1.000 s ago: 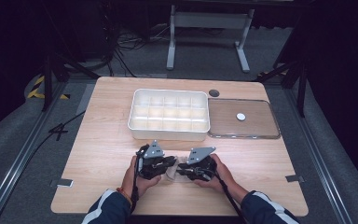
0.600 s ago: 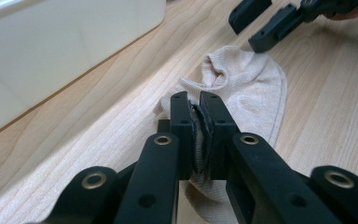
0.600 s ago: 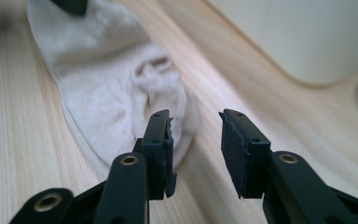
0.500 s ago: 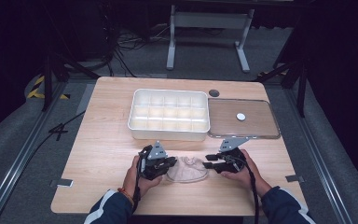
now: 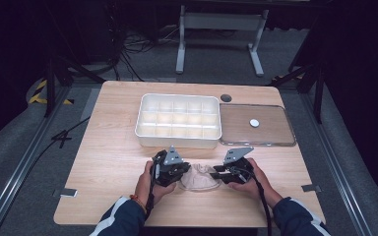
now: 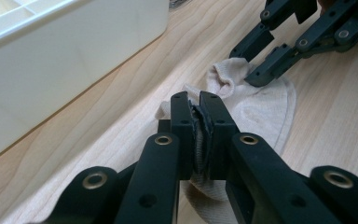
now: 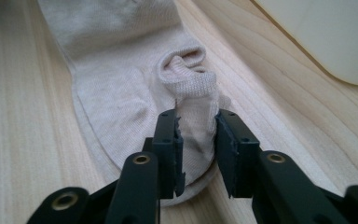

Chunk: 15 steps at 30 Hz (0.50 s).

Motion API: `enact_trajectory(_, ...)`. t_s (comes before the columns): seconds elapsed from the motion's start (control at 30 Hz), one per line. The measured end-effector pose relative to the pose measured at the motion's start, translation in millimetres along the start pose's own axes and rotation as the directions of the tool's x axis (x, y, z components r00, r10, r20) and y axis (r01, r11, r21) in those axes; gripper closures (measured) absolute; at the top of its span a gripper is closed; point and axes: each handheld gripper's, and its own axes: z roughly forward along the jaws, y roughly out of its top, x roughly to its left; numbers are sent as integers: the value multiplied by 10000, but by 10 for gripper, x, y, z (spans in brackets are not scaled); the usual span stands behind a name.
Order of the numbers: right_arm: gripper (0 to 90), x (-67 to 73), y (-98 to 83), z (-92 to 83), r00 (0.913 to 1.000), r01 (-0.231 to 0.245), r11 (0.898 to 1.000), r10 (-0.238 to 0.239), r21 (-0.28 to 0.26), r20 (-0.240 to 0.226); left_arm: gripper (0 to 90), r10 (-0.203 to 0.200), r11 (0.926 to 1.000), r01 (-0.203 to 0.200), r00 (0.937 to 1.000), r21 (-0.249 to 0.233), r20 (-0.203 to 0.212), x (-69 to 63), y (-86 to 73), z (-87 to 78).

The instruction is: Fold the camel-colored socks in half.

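Left gripper [image 6: 195, 109] has its jaws pinched tight on one end of a beige sock [image 5: 200, 178], which lies flat on the wooden table [image 5: 113, 142] just in front of the white tray [image 5: 178, 120]. Right gripper [image 7: 196, 128], having just been closing, straddles the sock's bunched cuff; whether its pads press the fabric cannot be told.

High overhead, two close views, shared sock [image 5: 199, 178]

One sock [image 5: 200, 178]; one tray [image 5: 178, 121]; one lid [image 5: 257, 125]
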Motion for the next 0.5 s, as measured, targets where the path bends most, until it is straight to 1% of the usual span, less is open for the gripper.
enact_trajectory(0.03, 730, -5, -4, 7, 10000, -47, 10000, 47, 4, -13, 851, 32, 10000, -32, 10000, 29, -2, -5, 16, 14)
enact_trajectory(0.07, 734, -9, -4, 12, 10000, 9, 10000, -9, 4, 8, 851, 89, 10000, -89, 10000, 41, -3, -12, 32, 28)
enact_trajectory(0.17, 738, 3, 2, 22, 10000, 21, 10000, -22, 33, 55, 852, 31, 10000, -31, 10000, -6, 19, -54, 79, 73)
enact_trajectory(0.23, 738, 4, -1, 24, 10000, 4, 10000, -4, 11, 53, 855, 7, 10000, -6, 9999, -59, 128, -83, 115, 111)
enact_trajectory(0.27, 738, 3, -2, 23, 10000, 20, 10000, -20, 10, 46, 856, 108, 9999, -108, 9999, 4, 121, -92, 135, 128)
enact_trajectory(0.33, 739, 3, -2, 23, 10000, 21, 10000, -21, 12, 47, 858, 123, 9999, -123, 9998, 31, 158, -125, 166, 176)
enact_trajectory(0.37, 739, 4, -2, 23, 10000, 36, 10000, -36, 14, 52, 858, 224, 9997, -225, 9996, 43, 155, -134, 178, 200)
enact_trajectory(0.4, 739, 4, -2, 24, 10000, 25, 10000, -26, 14, 50, 859, 233, 9997, -235, 9996, 100, 177, -148, 189, 223)
enact_trajectory(0.5, 741, 0, -3, 26, 9998, -179, 9998, 179, 30, -80, 862, 349, 9992, -353, 9992, 206, 206, -188, 216, 310)
